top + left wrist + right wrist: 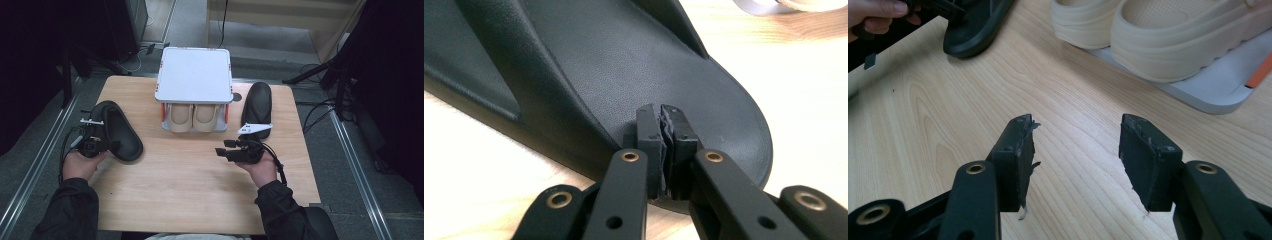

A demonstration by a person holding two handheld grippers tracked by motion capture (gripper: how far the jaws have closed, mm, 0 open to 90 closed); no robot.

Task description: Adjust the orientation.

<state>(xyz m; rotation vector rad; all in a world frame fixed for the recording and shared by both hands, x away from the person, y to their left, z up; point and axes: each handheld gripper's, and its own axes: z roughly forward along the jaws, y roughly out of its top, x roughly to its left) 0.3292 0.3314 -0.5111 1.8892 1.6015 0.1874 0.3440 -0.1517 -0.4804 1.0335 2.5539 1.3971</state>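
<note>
A black slipper (120,130) (599,60) lies on the left of the wooden table (190,190), its insole facing up. My left gripper (116,146) (660,112) rests at its near end with the jaws drawn together over the heel; I see nothing but frayed pad rubber between them. A second black slipper (257,102) lies at the right rear. My right gripper (220,150) (1078,145) hovers open just above bare wood in front of that slipper, jaws pointing left, nothing between them. The left-hand slipper (975,25) and the hand beside it show far off in the right gripper view.
A white two-level rack (194,75) stands at the table's back centre, with a pair of beige clogs (192,117) (1173,35) on its lower shelf (1208,97). Bare wood stretches across the middle and front. Stands and cables crowd the floor beyond the table's sides.
</note>
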